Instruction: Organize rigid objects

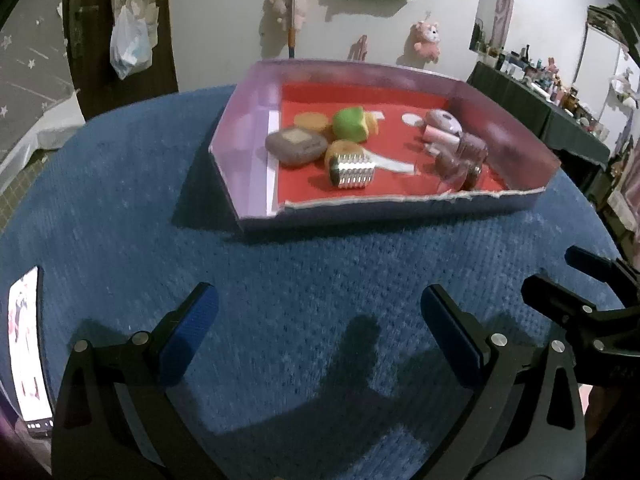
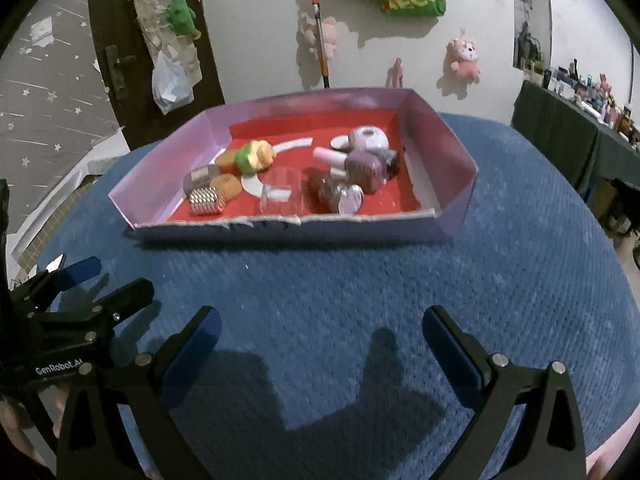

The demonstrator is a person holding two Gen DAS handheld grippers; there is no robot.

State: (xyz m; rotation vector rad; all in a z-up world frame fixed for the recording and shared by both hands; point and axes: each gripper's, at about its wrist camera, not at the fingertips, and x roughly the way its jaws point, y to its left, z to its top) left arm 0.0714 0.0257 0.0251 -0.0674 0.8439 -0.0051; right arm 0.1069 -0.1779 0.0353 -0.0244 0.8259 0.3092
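Both grippers hover low over the blue cloth [image 1: 280, 280], side by side and near the camera: the left gripper [image 1: 320, 320] has its jaws spread wide with nothing between them, and the right gripper [image 2: 322, 342] is the same — empty, blue pads far apart. Each shows in the other's view, at the frame edge.

Beyond them on the cloth sits the tray [image 2: 440, 152], a shallow lilac box with a red floor and a torn near edge. All the small things lie inside it. On its left side cluster a grey stone [image 1: 296, 146], a ribbed silver cylinder [image 1: 354, 170] just in front, a green-and-yellow block [image 1: 352, 124] and two orange discs. On the right side lie nail-polish bottles [image 2: 364, 166] and a lilac round case [image 2: 368, 138], touching in a heap. A clear cup [image 2: 282, 192] stands between the two groups.

A phone [image 1: 28, 344] with a lit screen lies at the cloth's left edge.
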